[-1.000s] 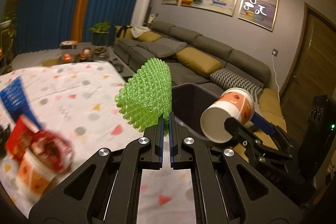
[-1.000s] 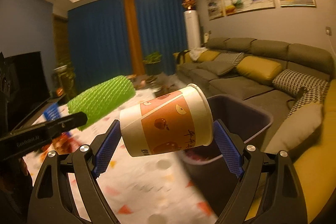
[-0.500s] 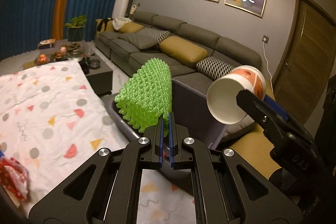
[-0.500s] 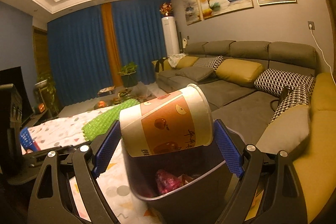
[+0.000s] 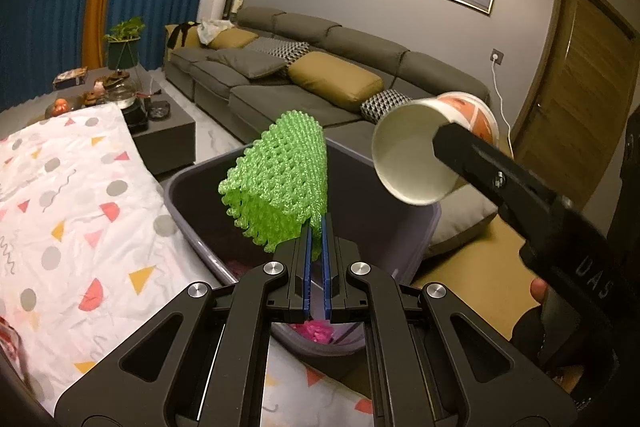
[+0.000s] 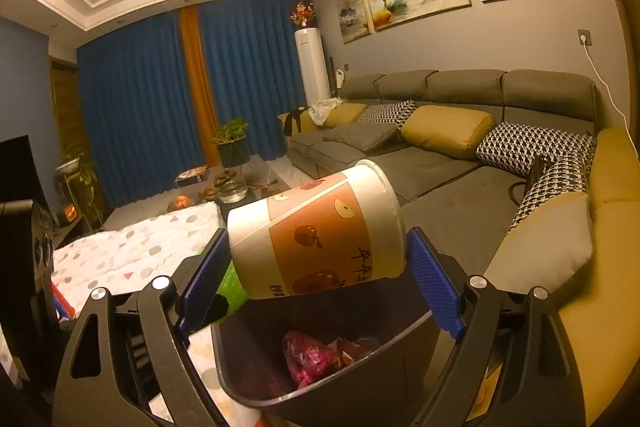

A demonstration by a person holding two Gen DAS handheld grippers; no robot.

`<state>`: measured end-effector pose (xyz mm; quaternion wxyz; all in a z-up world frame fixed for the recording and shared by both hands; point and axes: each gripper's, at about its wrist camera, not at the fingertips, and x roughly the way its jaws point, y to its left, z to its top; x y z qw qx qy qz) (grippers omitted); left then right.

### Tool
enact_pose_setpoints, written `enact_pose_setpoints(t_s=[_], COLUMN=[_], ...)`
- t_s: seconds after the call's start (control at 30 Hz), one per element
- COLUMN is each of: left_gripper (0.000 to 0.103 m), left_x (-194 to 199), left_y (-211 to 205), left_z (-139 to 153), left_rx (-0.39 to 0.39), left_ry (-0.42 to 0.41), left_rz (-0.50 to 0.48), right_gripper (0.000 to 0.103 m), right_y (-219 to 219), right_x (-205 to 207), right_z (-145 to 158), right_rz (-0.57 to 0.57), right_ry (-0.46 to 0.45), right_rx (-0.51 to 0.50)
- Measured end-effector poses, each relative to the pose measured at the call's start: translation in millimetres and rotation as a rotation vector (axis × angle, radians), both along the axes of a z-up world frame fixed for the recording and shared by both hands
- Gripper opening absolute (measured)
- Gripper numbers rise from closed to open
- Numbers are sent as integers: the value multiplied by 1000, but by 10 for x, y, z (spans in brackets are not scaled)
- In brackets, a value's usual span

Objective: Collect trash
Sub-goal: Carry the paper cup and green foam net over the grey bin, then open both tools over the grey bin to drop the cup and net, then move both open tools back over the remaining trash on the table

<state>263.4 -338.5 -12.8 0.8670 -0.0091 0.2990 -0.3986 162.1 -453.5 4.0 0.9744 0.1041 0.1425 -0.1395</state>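
Left wrist view: left gripper [image 5: 316,247] has its blue pads clamped tight on the lower edge of the green foam net [image 5: 280,183]. Net hangs over the trash bin [image 5: 416,227], above its open mouth, long axis running up and away from the fingers, open ragged end toward the bin's left wall. Bin's near-left rim butts against the patterned cloth [image 5: 80,207]; no gap visible there. Bin's far rim sits near the sofa [image 5: 320,67], floor strip between. Pink wrapper [image 5: 316,331] lies at the bin bottom, below the pads. Right of the net, over the bin's right rim, the paper cup [image 5: 412,159] is held by the right gripper; only one black finger shows here. Cup's open mouth faces the camera and slightly down, well apart from the net. A fingertip [image 5: 538,289] shows behind that gripper's body.

Right wrist view: right gripper [image 6: 316,267] has fingers spread wide and pressed on the cup [image 6: 316,235], one pad at the base, one at the rim. Cup lies sideways, long axis across the fingers, rim to the right, tilted a bit up. It sits directly above the bin [image 6: 248,367], whose mouth is open below with pink trash [image 6: 308,355] inside. Green net [image 6: 232,287] peeks left of the cup, over the bin's left rim. Cushion [image 6: 548,247] just beside the bin's right side.
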Motion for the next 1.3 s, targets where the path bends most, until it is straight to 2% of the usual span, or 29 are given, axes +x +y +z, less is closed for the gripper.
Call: enact_pose_setpoints(t_s=[0.2,0.27,0.33,0.37,0.4,0.43,0.53,0.7,1.0,1.1,1.3], left_gripper=[5,18,44,50,66,76,86,94,97,97,97], left_x=[31,40,36,29,17,-5,-72,-298,-703,-782,-938], left_y=[-62,-65,-27,23,83,156,423,957,1821,2084,2690], left_z=[-89,-127,-150,-157,-155,-146,-129,-57,48,36,-79], left_rx=[-19,-6,-1,-2,-5,-10,-8,-8,33,48,76], left_ry=[33,39,39,39,34,24,3,-41,-111,-115,-105], left_rz=[-35,-41,-38,-27,-8,14,86,236,474,548,679], right_gripper=[84,84,85,85,85,85,85,85,89,91,94], right_y=[-25,-32,-20,-22,-16,-4,13,68,281,426,946], right_x=[46,62,80,89,96,116,160,243,152,19,-232], right_z=[-20,-24,-17,-20,-26,-30,-54,-86,86,151,156], right_rz=[-3,-4,-6,-7,-7,-5,-1,2,23,44,159], right_ry=[4,7,8,8,9,12,19,31,17,-2,-20], right_rx=[15,20,23,23,24,25,28,35,-9,-27,-54])
